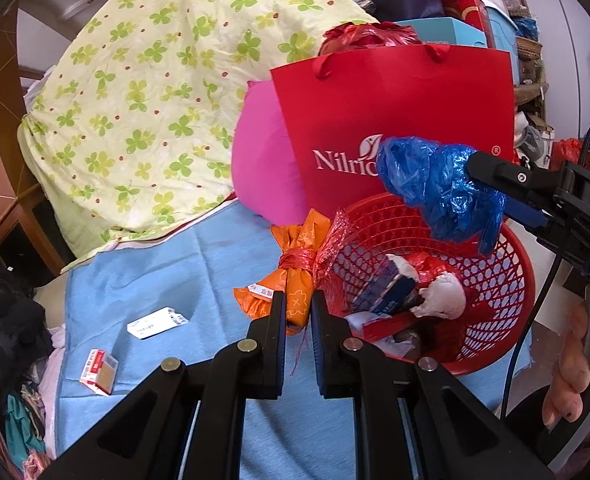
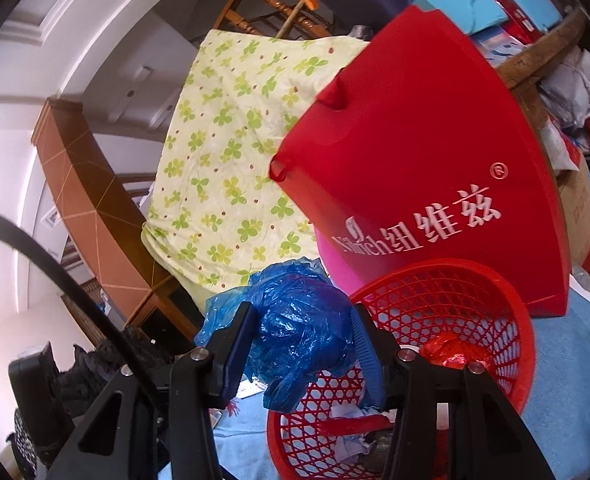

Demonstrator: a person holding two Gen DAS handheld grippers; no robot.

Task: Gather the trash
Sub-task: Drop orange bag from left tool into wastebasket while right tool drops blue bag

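Observation:
A red mesh basket (image 1: 507,284) (image 2: 455,292) stands on a light blue cloth (image 1: 175,272) and holds several pieces of trash. My right gripper (image 2: 301,332) is shut on a crumpled blue plastic bag (image 2: 299,320); in the left wrist view the bag (image 1: 435,184) hangs over the basket's far rim. My left gripper (image 1: 298,300) is shut on an orange wrapped bundle (image 1: 295,280) tied with red ribbon, just left of the basket. A small red and white box (image 1: 99,368) and a white paper slip (image 1: 157,322) lie on the cloth at left.
A red paper gift bag (image 1: 395,120) (image 2: 435,160) stands right behind the basket, a pink cushion (image 1: 263,160) beside it. A clover-print quilt (image 1: 143,100) is heaped behind left. Dark clothes (image 1: 3,312) lie at far left. Boxes are stacked behind.

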